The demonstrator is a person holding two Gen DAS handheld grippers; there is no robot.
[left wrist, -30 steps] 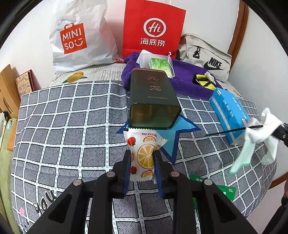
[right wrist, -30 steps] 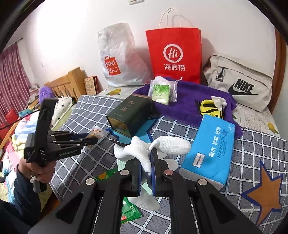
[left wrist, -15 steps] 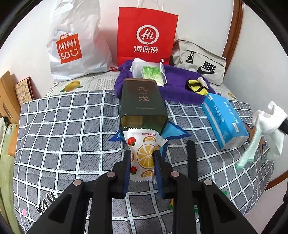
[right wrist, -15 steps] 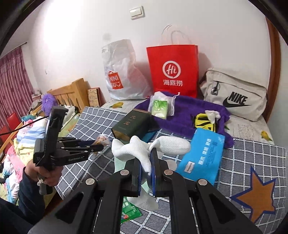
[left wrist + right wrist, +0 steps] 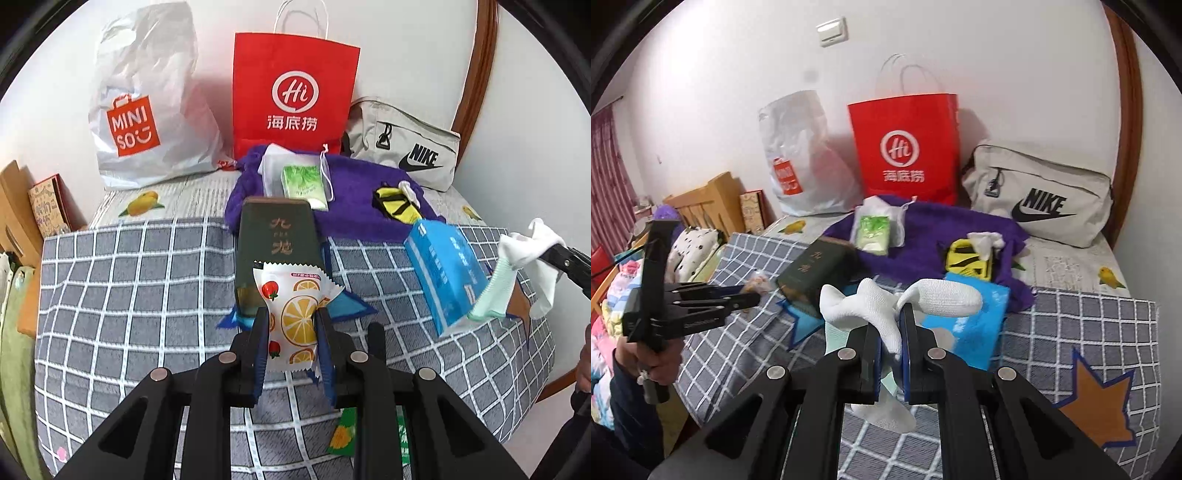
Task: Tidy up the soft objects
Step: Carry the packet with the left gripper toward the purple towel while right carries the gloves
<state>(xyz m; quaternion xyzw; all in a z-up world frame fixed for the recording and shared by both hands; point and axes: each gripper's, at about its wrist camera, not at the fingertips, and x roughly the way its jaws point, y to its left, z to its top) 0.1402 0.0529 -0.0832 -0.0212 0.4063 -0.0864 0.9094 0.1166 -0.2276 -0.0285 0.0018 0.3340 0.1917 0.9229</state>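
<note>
My left gripper [image 5: 291,317] is shut on a white snack packet [image 5: 293,306] printed with orange slices and strawberries, held above the checked bed cover. It shows from the side in the right wrist view [image 5: 753,293]. My right gripper [image 5: 889,314] is shut on a white sock [image 5: 886,306] with a mint-green cuff, hanging in the air; it shows at the right in the left wrist view [image 5: 524,266]. A purple towel [image 5: 354,195] at the back holds a green tissue pack [image 5: 304,182] and a yellow item [image 5: 397,205].
A dark green tin box [image 5: 277,243] lies on a blue star patch ahead. A blue tissue pack [image 5: 443,273] lies to the right. A MINISO bag [image 5: 147,107], a red paper bag [image 5: 291,96] and a Nike bag [image 5: 406,147] stand by the wall. Green packets [image 5: 343,435] lie near.
Both grippers have risen and pulled back from the bed with their loads; the tin box and the bags look smaller and farther. Both grips are unchanged.
</note>
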